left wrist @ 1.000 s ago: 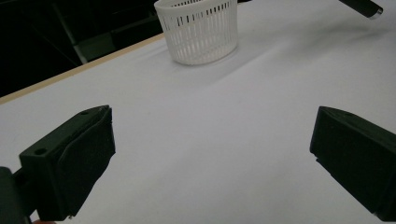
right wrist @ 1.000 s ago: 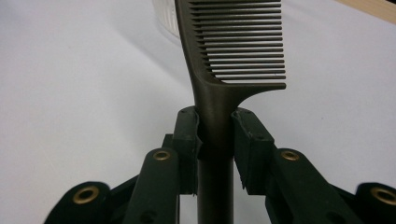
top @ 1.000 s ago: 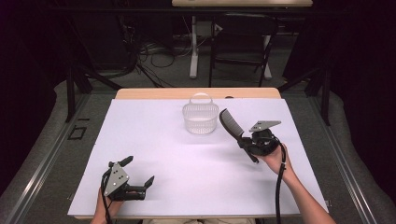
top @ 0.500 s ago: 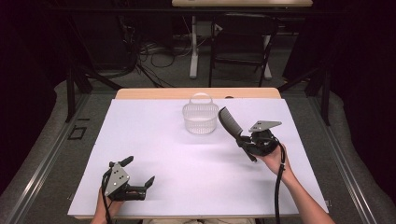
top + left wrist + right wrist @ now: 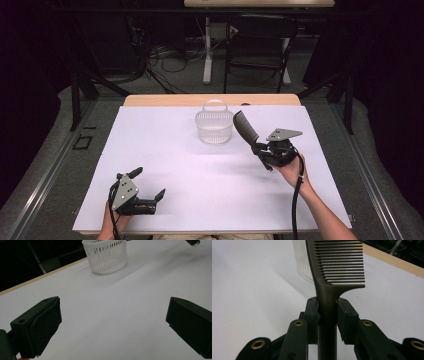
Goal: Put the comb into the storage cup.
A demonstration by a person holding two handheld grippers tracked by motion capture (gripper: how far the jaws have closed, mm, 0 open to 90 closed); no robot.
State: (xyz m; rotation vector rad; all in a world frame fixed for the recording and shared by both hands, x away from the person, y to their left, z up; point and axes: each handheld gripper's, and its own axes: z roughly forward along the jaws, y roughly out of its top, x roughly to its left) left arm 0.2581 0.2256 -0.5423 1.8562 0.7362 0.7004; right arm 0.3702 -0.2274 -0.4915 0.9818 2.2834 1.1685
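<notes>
So far nothing has shifted: across the last second both of your hands sit where they were, and the comb point(image 5: 246, 128) is held at the same slant. Your right gripper point(image 5: 263, 150) is clenched on the comb's handle, its jaws pressed to either side just below the teeth, as the right gripper view shows point(image 5: 327, 303). The toothed end points up and toward the white basket point(image 5: 214, 127), which stands near the middle of the counter's point(image 5: 165, 150) far edge; the comb's tip hangs just beside the basket's right rim, not yet over it. Your left gripper point(image 5: 148, 186) rests released near the counter's near left corner, jaws wide apart with nothing between them. The pause suggests the grasp is secure, with the carry over the basket yet to come.
</notes>
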